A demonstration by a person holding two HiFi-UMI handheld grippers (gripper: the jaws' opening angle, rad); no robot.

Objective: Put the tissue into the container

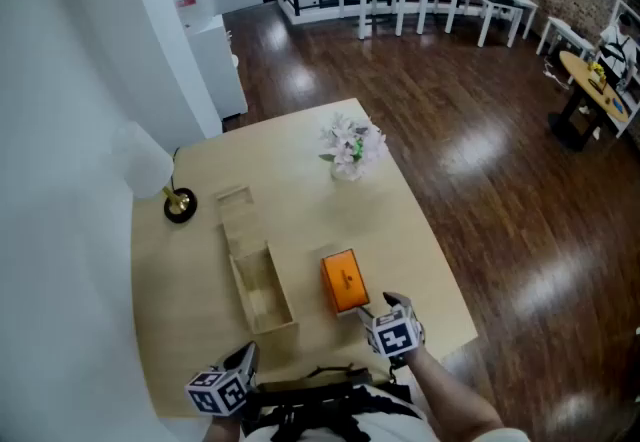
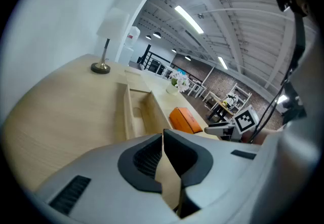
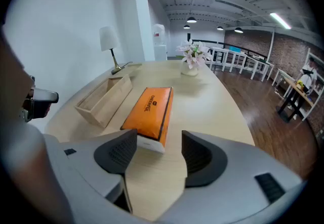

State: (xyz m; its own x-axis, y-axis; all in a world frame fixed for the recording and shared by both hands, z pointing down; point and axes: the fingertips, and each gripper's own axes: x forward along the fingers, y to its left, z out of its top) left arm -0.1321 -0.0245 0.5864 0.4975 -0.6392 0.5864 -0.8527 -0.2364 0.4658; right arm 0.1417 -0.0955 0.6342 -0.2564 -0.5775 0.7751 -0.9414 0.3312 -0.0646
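Note:
An orange tissue pack lies flat on the light wooden table. Left of it stands the open wooden container, long, narrow and with nothing in it that I can see. My right gripper is at the pack's near end, jaws open, the pack's white end just ahead of the fingertips and untouched. At the table's front edge, near the container's near end, my left gripper is shut on nothing. The left gripper view also shows the container and the pack.
A flat wooden lid lies beyond the container. A small lamp stands at the table's left by the white wall, and a vase of flowers at the far side. The table's right edge drops to dark wood floor.

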